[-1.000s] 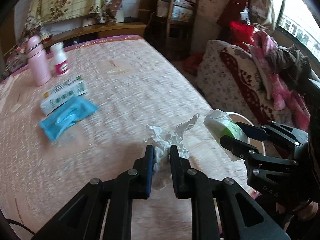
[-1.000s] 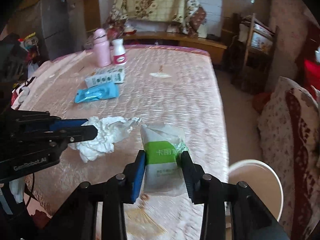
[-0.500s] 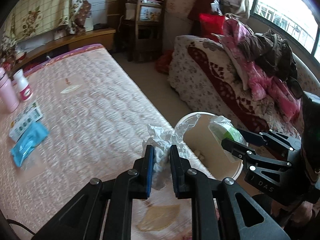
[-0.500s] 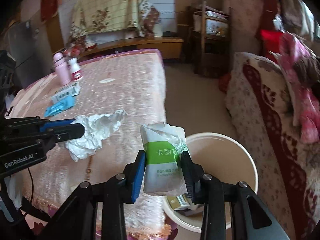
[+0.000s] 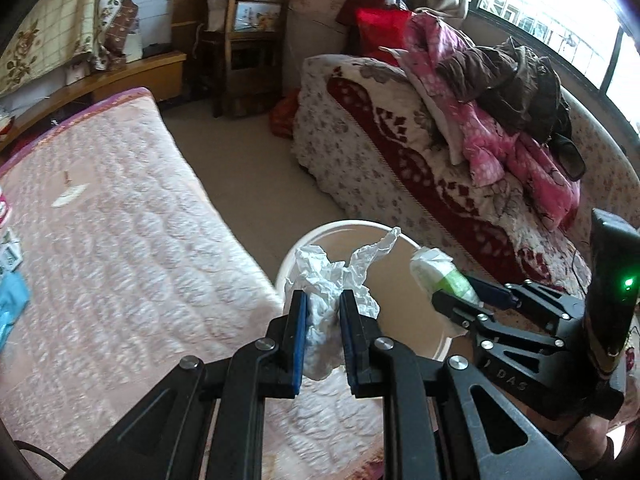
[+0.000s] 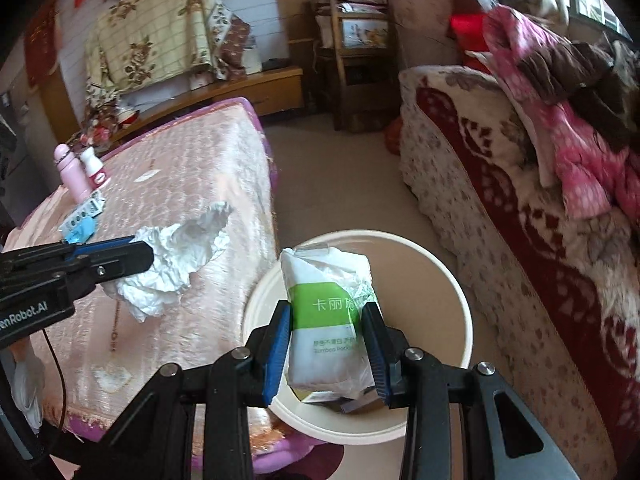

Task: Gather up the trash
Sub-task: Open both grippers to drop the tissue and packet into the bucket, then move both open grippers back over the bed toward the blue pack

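My left gripper is shut on a crumpled white tissue and holds it over the near rim of a cream round trash bin on the floor beside the table. The tissue also shows in the right wrist view. My right gripper is shut on a white and green tissue pack and holds it above the open trash bin, which has some trash at its bottom. The pack also shows in the left wrist view.
A table with a pink quilted cloth lies to the left, with a pink bottle, a white bottle, a box and a blue packet on it. A sofa with piled clothes stands at the right. A wooden chair stands behind.
Both grippers have swung right, off the table, with their loads. The tissue and the pack now hang over the trash bin instead of over the cloth.
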### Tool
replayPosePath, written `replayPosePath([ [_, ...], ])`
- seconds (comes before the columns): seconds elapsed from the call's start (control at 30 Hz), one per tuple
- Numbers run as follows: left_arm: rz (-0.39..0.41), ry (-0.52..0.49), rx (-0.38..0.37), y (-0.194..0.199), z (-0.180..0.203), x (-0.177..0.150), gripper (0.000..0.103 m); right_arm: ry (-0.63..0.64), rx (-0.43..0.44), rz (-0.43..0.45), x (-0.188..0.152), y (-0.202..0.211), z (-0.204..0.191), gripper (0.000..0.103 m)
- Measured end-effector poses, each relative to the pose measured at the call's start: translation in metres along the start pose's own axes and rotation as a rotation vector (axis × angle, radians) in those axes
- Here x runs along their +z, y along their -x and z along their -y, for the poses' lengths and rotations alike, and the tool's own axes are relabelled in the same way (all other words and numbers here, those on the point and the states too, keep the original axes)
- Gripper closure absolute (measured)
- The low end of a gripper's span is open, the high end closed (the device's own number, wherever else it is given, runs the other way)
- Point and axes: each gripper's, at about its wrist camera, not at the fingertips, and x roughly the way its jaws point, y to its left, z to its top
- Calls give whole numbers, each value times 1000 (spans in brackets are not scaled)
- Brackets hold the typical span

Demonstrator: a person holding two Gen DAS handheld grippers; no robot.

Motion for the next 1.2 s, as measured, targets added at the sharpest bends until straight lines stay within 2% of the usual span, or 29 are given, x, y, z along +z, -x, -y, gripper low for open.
replayPosePath([
  [0.17,-13,9,-42,-15,4,0,86,-43,-4,-26,-5,-13,13,64],
  [0.2,-13,13,-47,-16,3,0,83,-53,-4,-34,-5,-15,15,63],
  [0.27,-15,20,-58,-20,2,0,74,-70,-11,-44,-4,-18,18,63],
  [0.33,-13,33,-77,-22,0,-1,53,-91,-26,-56,-2,-22,23,56],
  [0.4,1,45,-82,-21,-2,-1,48,-114,-29,-58,-1,-25,28,42],
  [0.53,5,50,-66,-18,-7,-2,48,-146,-10,-62,0,-25,30,40],
  [0.83,13,63,17,-3,-30,-13,48,-114,16,-76,1,-25,8,37],
  [1.07,26,81,80,15,-58,-23,48,-76,46,-68,5,-22,-22,37],
  [1.2,39,112,124,33,-88,-33,48,-41,85,-65,9,-22,-50,37],
])
